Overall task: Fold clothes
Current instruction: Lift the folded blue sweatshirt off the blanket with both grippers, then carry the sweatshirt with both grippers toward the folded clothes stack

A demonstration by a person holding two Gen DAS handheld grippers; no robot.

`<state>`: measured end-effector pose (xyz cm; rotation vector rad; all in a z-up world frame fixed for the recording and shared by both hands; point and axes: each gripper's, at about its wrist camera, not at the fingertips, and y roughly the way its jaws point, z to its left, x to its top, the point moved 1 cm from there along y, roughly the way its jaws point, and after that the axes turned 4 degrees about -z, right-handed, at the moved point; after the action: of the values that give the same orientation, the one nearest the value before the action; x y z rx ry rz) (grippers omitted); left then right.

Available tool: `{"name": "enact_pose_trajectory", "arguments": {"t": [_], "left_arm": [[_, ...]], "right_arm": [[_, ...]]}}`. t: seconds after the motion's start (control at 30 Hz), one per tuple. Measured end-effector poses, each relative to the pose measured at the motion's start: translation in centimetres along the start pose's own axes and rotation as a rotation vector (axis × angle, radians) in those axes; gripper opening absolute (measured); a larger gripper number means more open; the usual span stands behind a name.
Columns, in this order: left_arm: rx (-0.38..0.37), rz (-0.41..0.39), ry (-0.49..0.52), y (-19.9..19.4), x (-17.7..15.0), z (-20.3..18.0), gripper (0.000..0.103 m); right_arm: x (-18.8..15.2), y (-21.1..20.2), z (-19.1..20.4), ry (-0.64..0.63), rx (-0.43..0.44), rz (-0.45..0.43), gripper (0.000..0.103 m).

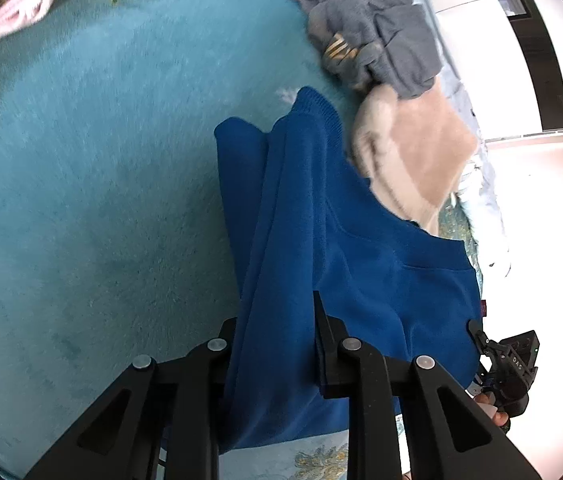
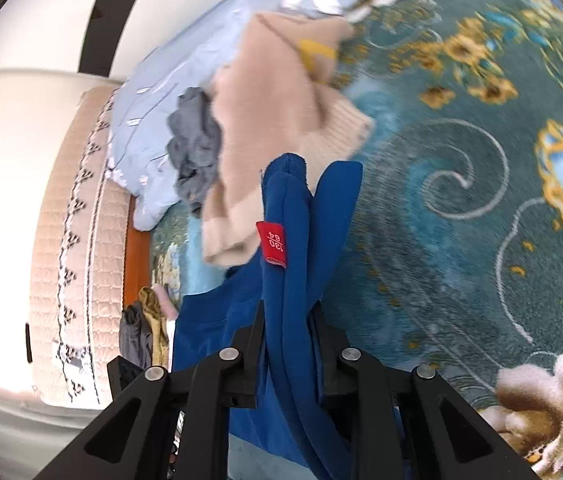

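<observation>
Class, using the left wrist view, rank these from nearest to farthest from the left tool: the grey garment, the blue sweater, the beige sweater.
1. blue sweater: clamped in the left tool, hanging over the teal blanket.
2. beige sweater: beyond it, up and to the right.
3. grey garment: crumpled farthest off, at the top right.

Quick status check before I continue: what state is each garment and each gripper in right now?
Blue sweater: held up off the bed, gripped by both grippers, hanging in folds.
Left gripper: shut on the blue sweater.
Right gripper: shut on the blue sweater, beside its red size tag.
Beige sweater: lying loose on the bed, unfolded.
Grey garment: crumpled in a heap, unfolded.
</observation>
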<state>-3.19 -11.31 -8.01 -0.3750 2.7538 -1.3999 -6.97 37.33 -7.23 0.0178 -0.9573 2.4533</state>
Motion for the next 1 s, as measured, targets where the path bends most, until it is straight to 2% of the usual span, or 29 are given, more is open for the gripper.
{"name": "enact_pose_trajectory", "arguments": {"t": [0.23, 0.57, 0.67, 1.0], "left_arm": [[0.0, -0.098, 0.073, -6.4, 0.8, -1.0, 0.023], [0.015, -0.262, 0.169, -16.6, 2.8, -2.0, 0.022], [0.046, -0.309, 0.167, -19.6, 3.6, -1.2, 0.022], [0.051, -0.46, 0.136, -27.0, 5.2, 4.7, 0.022]], "right_arm": [[0.3, -0.8, 4.6, -0.068, 0.06, -0.019, 0.019], [-0.6, 2.1, 14.3, -0.185, 0.201, 0.019, 0.019], [-0.8, 3.8, 17.2, -0.214, 0.231, 0.047, 0.019], [-2.9, 9.4, 28.0, -0.371, 0.283, 0.125, 0.019]]}}
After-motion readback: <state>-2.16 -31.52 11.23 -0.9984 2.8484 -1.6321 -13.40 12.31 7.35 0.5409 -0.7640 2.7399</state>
